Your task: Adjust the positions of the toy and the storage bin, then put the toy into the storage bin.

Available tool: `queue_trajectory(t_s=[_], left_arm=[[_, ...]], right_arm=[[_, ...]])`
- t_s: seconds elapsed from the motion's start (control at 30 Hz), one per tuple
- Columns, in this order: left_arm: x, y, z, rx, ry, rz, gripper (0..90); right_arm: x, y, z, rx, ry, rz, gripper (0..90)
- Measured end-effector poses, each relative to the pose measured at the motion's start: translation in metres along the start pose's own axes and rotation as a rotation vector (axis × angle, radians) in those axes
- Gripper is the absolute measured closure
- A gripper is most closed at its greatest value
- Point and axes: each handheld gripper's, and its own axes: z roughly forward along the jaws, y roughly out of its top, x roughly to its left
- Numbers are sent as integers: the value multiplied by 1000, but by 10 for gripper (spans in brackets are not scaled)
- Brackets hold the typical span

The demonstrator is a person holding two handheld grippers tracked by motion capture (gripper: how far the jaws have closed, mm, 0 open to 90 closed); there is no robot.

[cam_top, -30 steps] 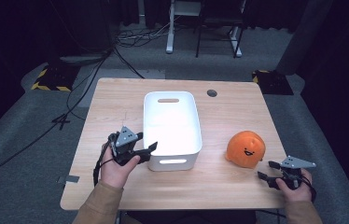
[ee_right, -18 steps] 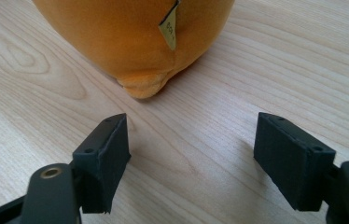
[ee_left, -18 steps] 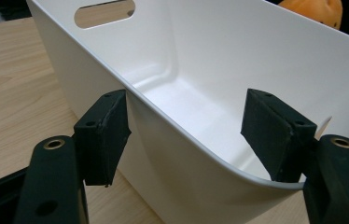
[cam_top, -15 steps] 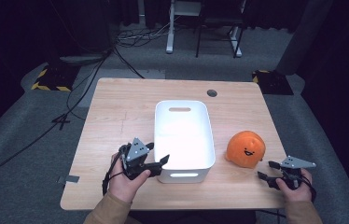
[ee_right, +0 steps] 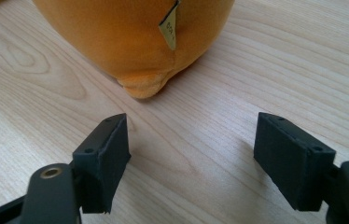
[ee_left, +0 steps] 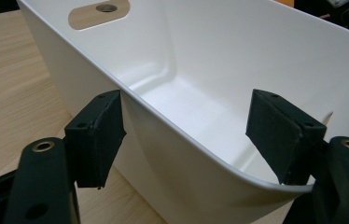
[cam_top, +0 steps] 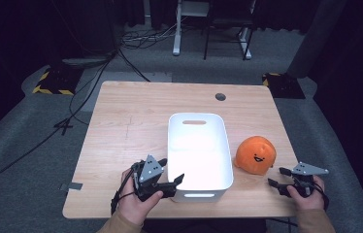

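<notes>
Left hand-held gripper [cam_top: 170, 178] jaws just opening, straddling white bin [cam_top: 199, 145] wall, released after dragging bin toward plush [cam_top: 255, 154]. Right hand-held gripper [cam_top: 277, 177] open, empty, near plush on worktop [cam_top: 121, 126].

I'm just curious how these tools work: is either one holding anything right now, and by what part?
Nothing is held. The left gripper has just been opening; its fingers straddle the white bin's wall without pressing. The right gripper is open, short of the orange plush.

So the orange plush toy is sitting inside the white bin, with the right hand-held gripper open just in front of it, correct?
Not quite. The orange plush toy sits on the table beside the white bin, not inside it, as the high view shows. The right hand-held gripper is indeed open in front of it.
</notes>
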Motion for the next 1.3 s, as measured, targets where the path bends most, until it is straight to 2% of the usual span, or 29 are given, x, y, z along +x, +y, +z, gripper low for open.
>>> queue_trajectory(t_s=[0.33, 0.43, 0.47, 0.6, 0.67, 0.77, 0.93, 0.97, 1.2, 1.3], left_arm=[[-16, -6, -6, 2, -11, -5, 267], [-15, -5, -9, -3, -28, -4, 236], [-15, -4, -9, -7, -40, -10, 189], [-11, 1, -15, -36, -21, -6, 180], [-7, 3, -18, -43, -18, 1, 183], [0, 6, -22, -55, 2, -9, 185], [17, 8, -28, -66, 56, -1, 189], [20, 8, -28, -64, 70, -10, 191], [47, 3, -34, -40, 140, 6, 194], [61, -2, -35, -22, 172, -9, 193]], right_arm=[[0, 0, 0, -1, -1, 2, 269], [0, 0, 0, 2, 0, -2, 269], [0, 0, 0, 0, 0, 1, 269], [0, 0, 0, 1, 1, -1, 269], [0, 0, 0, 2, -1, -6, 268], [0, 0, 0, 2, -1, -7, 269], [0, 0, 1, 0, 2, -3, 268], [0, 0, 1, 0, 2, -4, 268], [0, 0, 1, 0, 2, -4, 268], [0, 0, 1, 0, 2, -5, 269]])
